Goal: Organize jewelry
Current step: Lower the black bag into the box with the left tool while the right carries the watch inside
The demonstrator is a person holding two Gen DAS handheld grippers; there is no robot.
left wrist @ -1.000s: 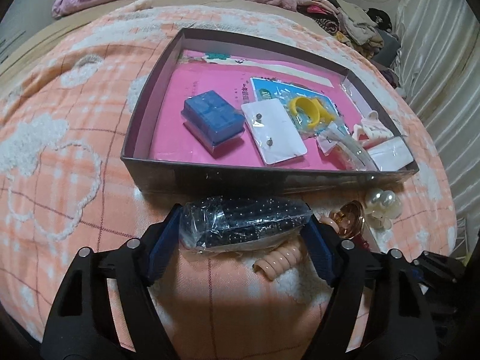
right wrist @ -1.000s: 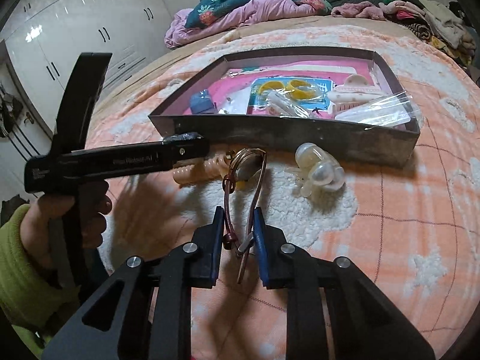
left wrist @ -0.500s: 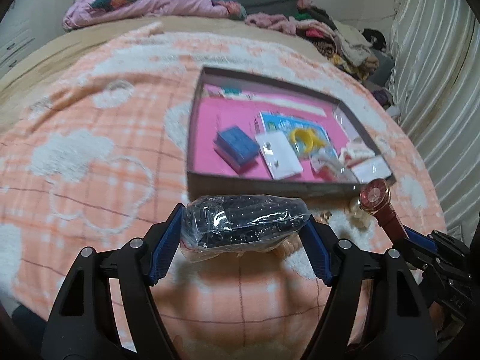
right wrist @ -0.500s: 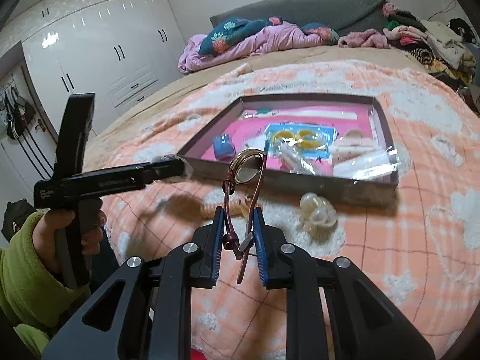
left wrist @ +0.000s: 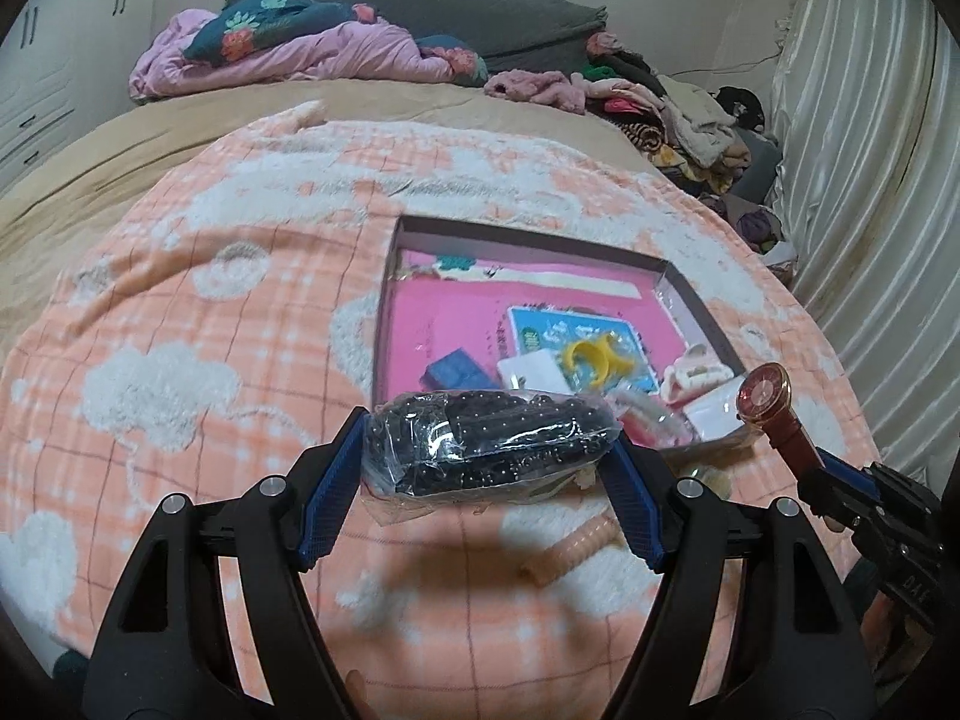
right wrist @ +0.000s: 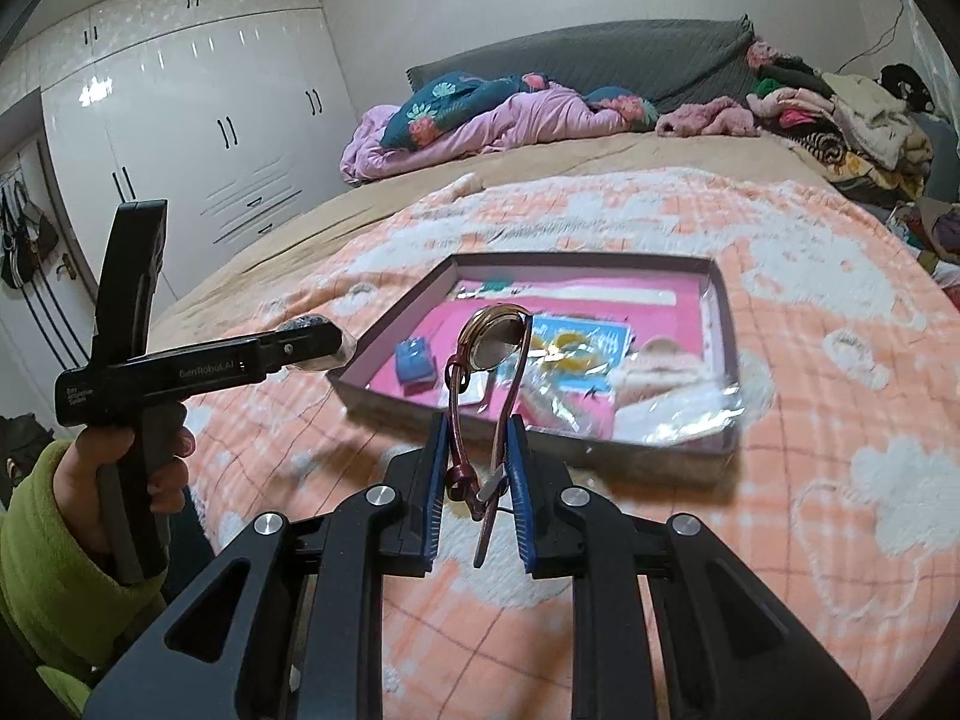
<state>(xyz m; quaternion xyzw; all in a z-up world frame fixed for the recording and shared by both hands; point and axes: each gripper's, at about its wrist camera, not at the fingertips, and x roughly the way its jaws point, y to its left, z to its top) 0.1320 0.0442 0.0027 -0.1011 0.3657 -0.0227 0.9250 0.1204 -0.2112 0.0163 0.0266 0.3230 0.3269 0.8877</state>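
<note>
Left hand-held gripper: you have it clenched on a clear plastic bag of black beads, raised above the blanket near the box's front wall.
Right hand-held gripper: your blue pads pinch the maroon strap of a wristwatch; its gold-rimmed case stands above the fingertips, in the air before the box.
Box: a shallow dark tray with a pink floor, on the orange checked blanket of the bed.
Inside it: a blue case, a yellow ring on a blue card, a white card and a pink hair claw.
On the blanket: a peach spiral hair tie lies near your left gripper's right finger.
</note>
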